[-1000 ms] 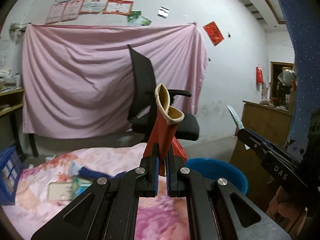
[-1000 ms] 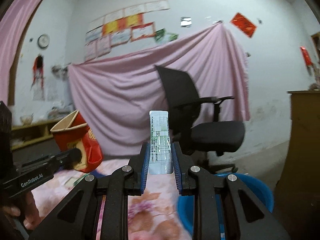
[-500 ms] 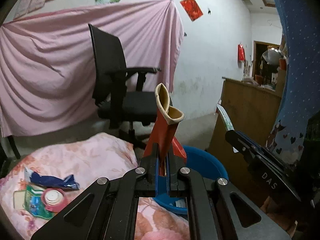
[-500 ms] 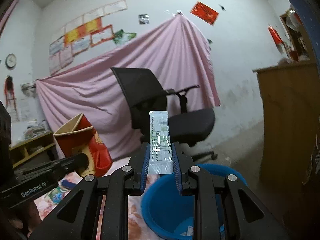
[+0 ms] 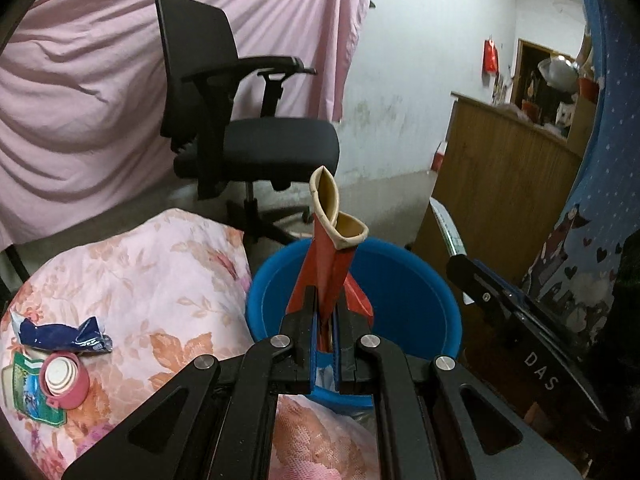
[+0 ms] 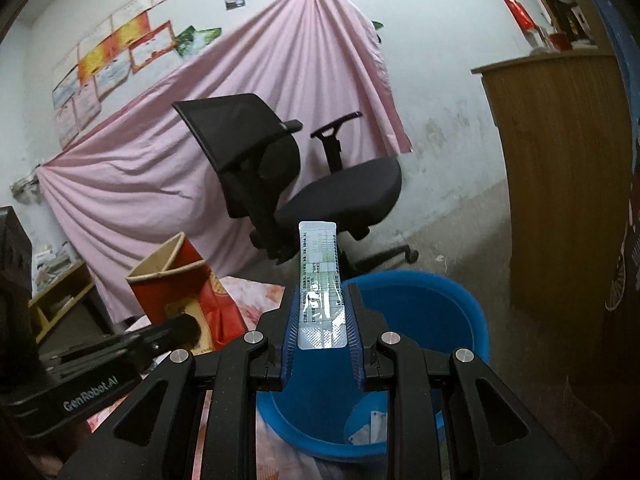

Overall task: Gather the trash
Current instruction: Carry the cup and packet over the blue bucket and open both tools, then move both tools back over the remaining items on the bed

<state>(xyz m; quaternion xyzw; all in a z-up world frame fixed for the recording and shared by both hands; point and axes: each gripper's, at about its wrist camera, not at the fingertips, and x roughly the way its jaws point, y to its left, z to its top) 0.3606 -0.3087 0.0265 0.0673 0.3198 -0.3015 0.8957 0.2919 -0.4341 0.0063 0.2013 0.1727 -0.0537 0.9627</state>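
Red paper cup (image 5: 334,268): crushed flat, cream rim folded, standing upright over the blue bucket (image 5: 416,280). Clear printed sachet (image 6: 320,280): flat, upright, above the bucket's near rim. Bucket holds some white scraps at the bottom. Dark blue wrapper (image 5: 60,334) and pink lidded cup (image 5: 64,380) lie left on the floral quilt (image 5: 160,280).

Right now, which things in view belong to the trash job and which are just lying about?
Job:
red paper box, in left tool
white sachet, in right tool
blue bucket
blue wrapper

Just there:
office chair
pink curtain
wooden cabinet
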